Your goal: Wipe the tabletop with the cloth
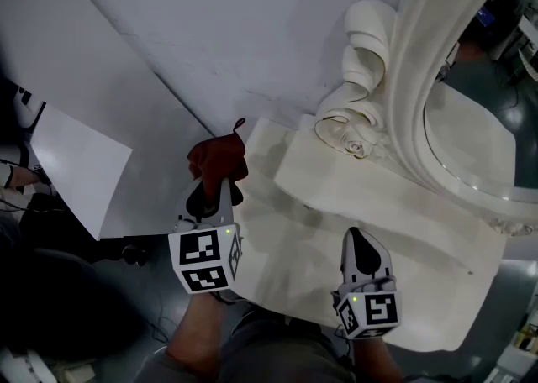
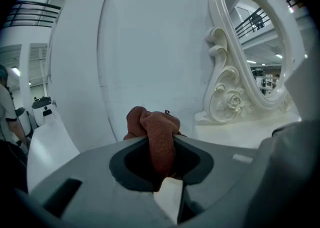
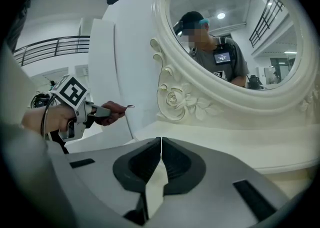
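A rust-red cloth point(image 1: 217, 160) is bunched between the jaws of my left gripper point(image 1: 210, 192), which is shut on it and held off the left edge of the cream tabletop point(image 1: 328, 238). In the left gripper view the cloth point(image 2: 159, 139) fills the jaw gap and bulges out ahead. My right gripper point(image 1: 363, 254) hovers over the near part of the tabletop, shut with nothing in it; its jaws point(image 3: 160, 159) meet in the right gripper view. That view also shows the left gripper point(image 3: 95, 112) with the cloth point(image 3: 117, 109) off to the left.
An ornate white oval mirror point(image 1: 471, 112) with carved scrolls and a rose point(image 1: 357, 142) stands at the back right of the table. White panels point(image 1: 76, 163) lean at the left. Dark floor with cables lies below the left side. A person stands at the far left point(image 2: 7, 117).
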The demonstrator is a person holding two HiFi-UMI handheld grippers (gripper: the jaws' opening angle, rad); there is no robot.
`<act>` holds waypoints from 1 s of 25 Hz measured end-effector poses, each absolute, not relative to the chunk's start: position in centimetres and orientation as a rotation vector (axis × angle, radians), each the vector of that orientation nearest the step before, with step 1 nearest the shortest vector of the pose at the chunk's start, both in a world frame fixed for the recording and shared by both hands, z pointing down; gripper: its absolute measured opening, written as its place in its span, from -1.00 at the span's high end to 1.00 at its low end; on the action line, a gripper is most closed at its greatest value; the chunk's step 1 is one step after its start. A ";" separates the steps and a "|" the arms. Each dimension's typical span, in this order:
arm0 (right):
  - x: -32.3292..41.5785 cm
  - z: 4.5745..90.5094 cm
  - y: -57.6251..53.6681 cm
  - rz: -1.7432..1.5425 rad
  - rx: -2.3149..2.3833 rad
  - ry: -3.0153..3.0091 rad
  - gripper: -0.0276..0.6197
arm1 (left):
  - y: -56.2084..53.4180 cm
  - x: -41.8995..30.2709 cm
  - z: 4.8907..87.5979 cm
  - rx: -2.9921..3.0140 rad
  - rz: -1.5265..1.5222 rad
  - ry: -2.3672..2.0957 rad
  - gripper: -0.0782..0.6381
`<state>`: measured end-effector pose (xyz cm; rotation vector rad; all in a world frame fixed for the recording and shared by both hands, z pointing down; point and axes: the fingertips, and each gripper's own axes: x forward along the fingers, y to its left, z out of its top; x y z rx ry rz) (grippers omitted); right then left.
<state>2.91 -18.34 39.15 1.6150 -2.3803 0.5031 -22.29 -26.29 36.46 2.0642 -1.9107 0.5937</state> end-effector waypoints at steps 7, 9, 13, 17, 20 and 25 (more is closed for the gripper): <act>5.4 35.5 -15.8 0.420 1.677 -2.425 0.87 | -22.4 -19.7 30.9 2.122 0.506 -1.930 0.51; 6.4 34.5 -14.7 0.396 1.706 -2.431 0.87 | -21.1 -18.5 29.6 2.148 0.472 -1.917 0.51; 8.7 33.1 -12.1 0.362 1.762 -2.422 0.87 | -18.4 -15.6 27.6 2.205 0.423 -1.885 0.51; 11.6 32.3 -9.2 0.323 1.833 -2.376 0.87 | -16.1 -12.0 26.6 2.280 0.397 -1.844 0.51; 14.0 31.9 -7.1 0.301 1.878 -2.337 0.87 | -14.3 -9.2 26.4 2.332 0.380 -1.794 0.51; 17.5 32.2 -3.8 0.298 1.935 -2.269 0.87 | -11.7 -4.5 27.0 2.406 0.375 -1.696 0.51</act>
